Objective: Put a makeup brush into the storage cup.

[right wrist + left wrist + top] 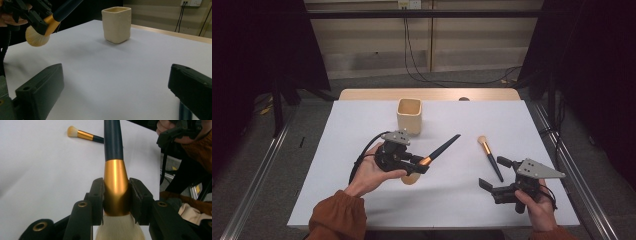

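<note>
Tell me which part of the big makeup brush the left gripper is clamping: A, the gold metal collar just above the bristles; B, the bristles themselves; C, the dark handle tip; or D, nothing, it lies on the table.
A: in the left gripper view the jaws of the left gripper press both sides of the big brush at its gold collar, bristles bulging out below.

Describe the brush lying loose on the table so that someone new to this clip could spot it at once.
Start at the white table and find the cream cup near its far edge. To the cup's right and nearer the person lies the small brush, close to the right gripper. Unlike the big brush clamped in the left gripper, it lies free, slimmer, with a small pale tip.
</note>
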Available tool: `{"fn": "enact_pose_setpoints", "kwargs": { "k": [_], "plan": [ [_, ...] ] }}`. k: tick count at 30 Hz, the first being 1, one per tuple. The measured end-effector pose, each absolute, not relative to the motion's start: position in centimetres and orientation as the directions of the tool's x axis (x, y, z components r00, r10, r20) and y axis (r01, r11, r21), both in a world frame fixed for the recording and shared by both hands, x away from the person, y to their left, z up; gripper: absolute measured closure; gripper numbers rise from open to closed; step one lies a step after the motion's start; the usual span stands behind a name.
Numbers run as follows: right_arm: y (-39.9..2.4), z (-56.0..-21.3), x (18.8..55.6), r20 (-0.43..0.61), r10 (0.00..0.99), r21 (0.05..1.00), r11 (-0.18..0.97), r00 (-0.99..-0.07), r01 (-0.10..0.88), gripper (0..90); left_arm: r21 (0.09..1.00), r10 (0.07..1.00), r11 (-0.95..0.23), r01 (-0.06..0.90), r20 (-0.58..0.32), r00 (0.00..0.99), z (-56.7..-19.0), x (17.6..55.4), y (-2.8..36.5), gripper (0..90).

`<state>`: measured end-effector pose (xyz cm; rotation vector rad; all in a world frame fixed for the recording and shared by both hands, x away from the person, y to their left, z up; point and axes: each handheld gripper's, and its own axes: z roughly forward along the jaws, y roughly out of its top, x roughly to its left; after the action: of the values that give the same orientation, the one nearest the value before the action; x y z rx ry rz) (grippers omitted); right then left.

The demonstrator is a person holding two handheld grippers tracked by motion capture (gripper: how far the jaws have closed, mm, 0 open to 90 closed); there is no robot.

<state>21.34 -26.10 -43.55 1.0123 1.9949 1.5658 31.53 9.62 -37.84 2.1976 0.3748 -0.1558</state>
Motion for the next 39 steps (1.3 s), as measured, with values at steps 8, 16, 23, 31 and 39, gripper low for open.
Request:
{"fn": "enact_pose_setpoints", "kwargs": {
  "k": [8,16,23,31,39],
  "plan": [
    [-25.2,-43.3,22.0,0.105,0.705,0.94,0.159,-0.701,0.302,0.4,0.698,0.177,-0.656,0.286,-0.226,0.958,-37.5,31.5,9.2,66.0],
    [-24.2,-42.8,22.8,0.102,0.659,0.928,0.207,-0.745,0.311,0.4,0.651,0.173,-0.712,0.262,-0.199,0.965,-37.3,31.5,8.9,66.0],
    [-23.4,-41.8,23.8,0.073,0.61,0.89,0.318,-0.789,0.327,0.9,0.617,0.147,-0.752,0.232,-0.185,0.972,-37.1,31.4,8.6,66.0],
    [-22.7,-40.7,25.3,0.049,0.537,0.827,0.451,-0.842,0.336,1.8,0.581,0.128,-0.785,0.215,-0.188,0.974,-37.1,31.2,8.3,66.0],
    [-21.3,-39.8,26.4,0.027,0.446,0.751,0.582,-0.895,0.313,3.0,0.539,0.111,-0.817,0.204,-0.2,0.974,-37.3,31.2,7.9,66.1]
  ]
}}
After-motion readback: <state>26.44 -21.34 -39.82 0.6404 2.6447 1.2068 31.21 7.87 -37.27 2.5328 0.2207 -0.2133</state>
